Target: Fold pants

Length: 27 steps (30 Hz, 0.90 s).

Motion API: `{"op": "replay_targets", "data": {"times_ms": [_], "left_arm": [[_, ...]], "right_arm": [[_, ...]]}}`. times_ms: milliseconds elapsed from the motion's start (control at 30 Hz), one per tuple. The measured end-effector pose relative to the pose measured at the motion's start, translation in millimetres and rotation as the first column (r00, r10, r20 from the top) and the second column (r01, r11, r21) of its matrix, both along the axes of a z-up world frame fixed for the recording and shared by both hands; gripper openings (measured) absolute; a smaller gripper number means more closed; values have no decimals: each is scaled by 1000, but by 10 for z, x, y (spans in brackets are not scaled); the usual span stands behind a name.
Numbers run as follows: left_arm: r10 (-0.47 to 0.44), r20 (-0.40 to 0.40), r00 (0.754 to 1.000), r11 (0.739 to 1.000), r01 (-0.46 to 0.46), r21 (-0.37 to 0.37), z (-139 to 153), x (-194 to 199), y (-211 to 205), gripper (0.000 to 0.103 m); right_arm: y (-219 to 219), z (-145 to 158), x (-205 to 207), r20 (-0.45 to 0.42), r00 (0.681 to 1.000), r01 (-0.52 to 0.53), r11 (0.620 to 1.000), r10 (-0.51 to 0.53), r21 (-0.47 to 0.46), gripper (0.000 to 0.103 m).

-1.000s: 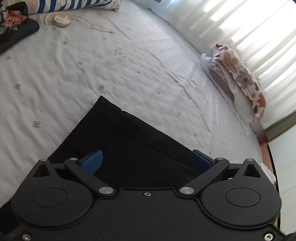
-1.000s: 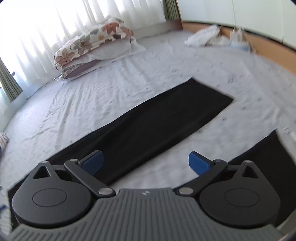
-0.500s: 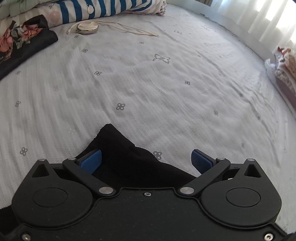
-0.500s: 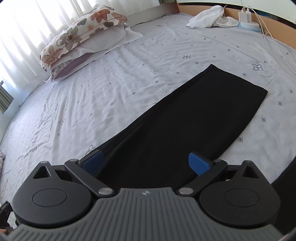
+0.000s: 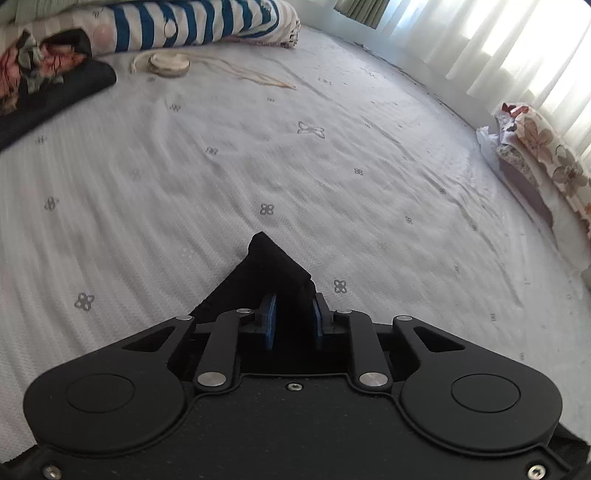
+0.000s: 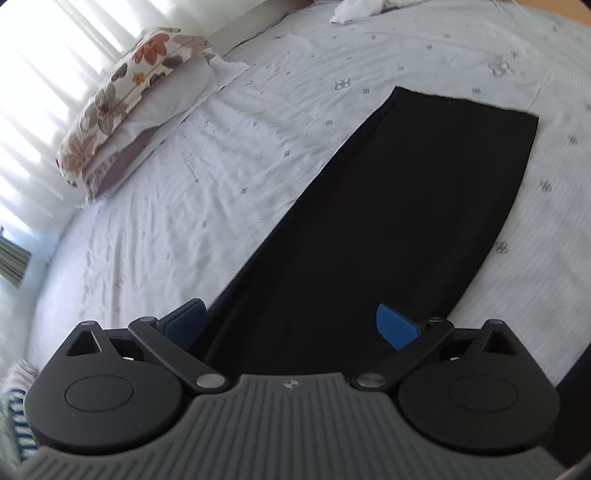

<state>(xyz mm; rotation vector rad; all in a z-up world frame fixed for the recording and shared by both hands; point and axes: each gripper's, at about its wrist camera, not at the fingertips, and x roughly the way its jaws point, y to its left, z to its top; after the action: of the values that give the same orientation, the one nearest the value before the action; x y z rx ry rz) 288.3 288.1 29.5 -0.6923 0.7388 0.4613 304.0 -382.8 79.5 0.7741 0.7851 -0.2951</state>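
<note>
Black pants lie on a white patterned bedsheet. In the left wrist view my left gripper (image 5: pixel 293 319) is shut on a bunched corner of the pants (image 5: pixel 271 260), which sticks up ahead of the blue pads. In the right wrist view one pant leg (image 6: pixel 402 206) lies flat, stretching away to its hem at the upper right. My right gripper (image 6: pixel 291 325) is open and empty, low over the near part of that leg, one pad on each side of it.
A floral pillow (image 6: pixel 125 96) lies by the curtained window; it also shows in the left wrist view (image 5: pixel 546 162). A blue-striped bundle (image 5: pixel 192 26), a dark floral garment (image 5: pixel 40 88) and a round corded object (image 5: pixel 168 64) lie at the far left. White cloth (image 6: pixel 362 7) lies at the far edge.
My left gripper has closed on the pants corner, which was between open pads before. My right gripper has moved closer over the flat leg and stays open.
</note>
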Motion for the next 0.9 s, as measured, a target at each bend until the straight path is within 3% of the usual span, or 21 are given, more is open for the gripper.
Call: {"op": "replay_targets", "data": {"times_ms": [67,200,400,500,600,900], "left_arm": [[-7,20,1000,998,8,-68,-41,-51,109,18],[-33,40,999,995,36,-88,-88,-79,175,18],[-57,92,994,972,76,-224,-238,-123,458,18],[-91,101,991,969,112,-220,-264,-99,497,18],[-110,105,988,968,130,-215,-281,-74,514,18],[-144,115,983,970,163,-179,-299,-58,489,18]], "right_arm": [[-22,-36,35,25,1000,15,999,-16,41,103],[22,-135,173,42,998,33,998,-36,61,103],[94,-226,477,24,999,49,996,-47,-76,89],[-34,-280,650,10,996,86,988,-86,-132,81],[-303,-375,813,-8,988,149,981,-151,-121,76],[-670,-671,1359,-31,981,184,975,-189,-129,76]]}}
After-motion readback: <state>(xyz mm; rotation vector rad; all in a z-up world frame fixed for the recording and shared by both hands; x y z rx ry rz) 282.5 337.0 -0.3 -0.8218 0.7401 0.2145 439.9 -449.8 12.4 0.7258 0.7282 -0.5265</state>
